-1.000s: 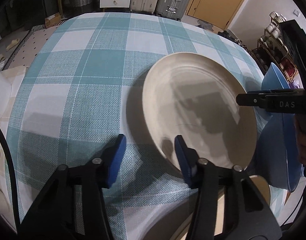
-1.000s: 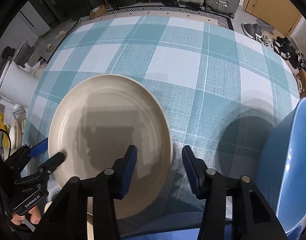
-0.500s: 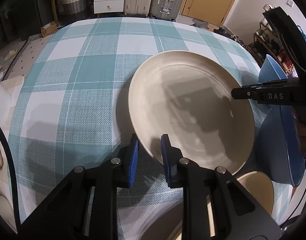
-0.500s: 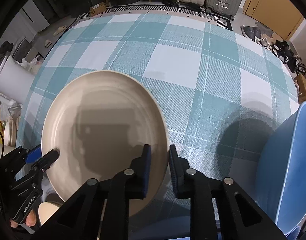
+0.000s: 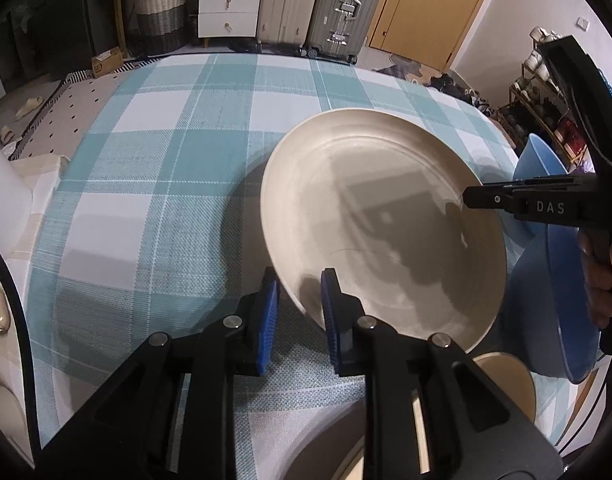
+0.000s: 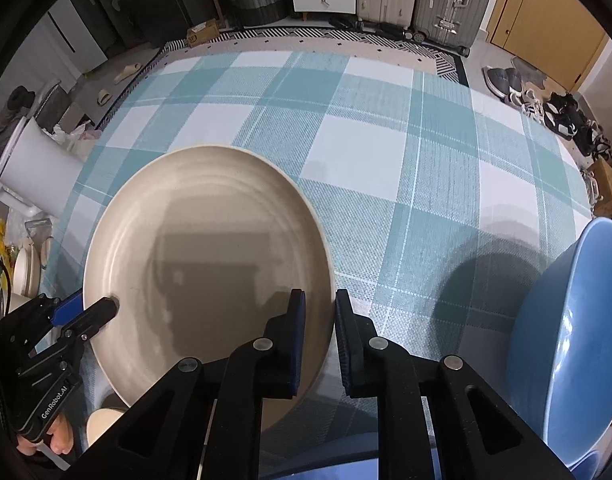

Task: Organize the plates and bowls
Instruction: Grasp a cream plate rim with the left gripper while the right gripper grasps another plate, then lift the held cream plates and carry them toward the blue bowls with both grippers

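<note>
A large cream plate (image 5: 382,224) is held above the checked tablecloth (image 5: 166,152) by both grippers. My left gripper (image 5: 300,292) is shut on the plate's near left rim. My right gripper (image 6: 320,312) is shut on the plate's right rim (image 6: 210,256); it shows in the left wrist view (image 5: 506,200) as a black finger over the far right rim. A blue bowl (image 6: 566,328) stands tilted at the right, also in the left wrist view (image 5: 558,272). A small cream dish (image 5: 506,376) lies below the plate.
The teal and white checked cloth (image 6: 386,136) covers a round table. A white bin (image 6: 34,168) stands beside the table's left side. Suitcases (image 5: 338,4), a drawer unit and a basket stand on the floor beyond the far edge.
Both grippers closed from wide open onto opposite rims of the cream plate, and the plate has risen off the cloth.
</note>
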`<state>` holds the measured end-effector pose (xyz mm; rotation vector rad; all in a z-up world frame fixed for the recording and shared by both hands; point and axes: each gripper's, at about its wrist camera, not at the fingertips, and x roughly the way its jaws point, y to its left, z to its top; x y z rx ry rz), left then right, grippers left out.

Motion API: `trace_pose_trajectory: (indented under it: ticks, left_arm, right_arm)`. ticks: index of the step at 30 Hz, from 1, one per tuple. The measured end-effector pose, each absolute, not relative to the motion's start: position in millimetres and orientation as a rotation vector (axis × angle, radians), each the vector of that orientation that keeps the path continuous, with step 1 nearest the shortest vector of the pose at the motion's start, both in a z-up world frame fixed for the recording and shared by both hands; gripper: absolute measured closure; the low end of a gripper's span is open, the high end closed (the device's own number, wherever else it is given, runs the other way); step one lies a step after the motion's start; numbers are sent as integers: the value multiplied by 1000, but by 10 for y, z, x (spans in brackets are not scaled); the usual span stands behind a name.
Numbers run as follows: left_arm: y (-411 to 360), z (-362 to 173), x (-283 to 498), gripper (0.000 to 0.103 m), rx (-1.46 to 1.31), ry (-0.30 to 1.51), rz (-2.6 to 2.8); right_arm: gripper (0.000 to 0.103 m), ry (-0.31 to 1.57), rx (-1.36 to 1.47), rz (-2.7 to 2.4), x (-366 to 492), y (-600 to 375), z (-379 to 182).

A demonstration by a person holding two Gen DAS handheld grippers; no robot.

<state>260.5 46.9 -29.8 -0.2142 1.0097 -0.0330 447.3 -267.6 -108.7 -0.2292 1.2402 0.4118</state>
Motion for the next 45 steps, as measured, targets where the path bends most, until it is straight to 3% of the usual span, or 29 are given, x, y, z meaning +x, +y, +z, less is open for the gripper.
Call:
trace_pose_trajectory:
  ticks: [45]
  left_arm:
    - [607, 668, 1204, 85, -240, 805, 54]
  right_arm:
    - [88, 1038, -228, 532, 3409, -2469, -252]
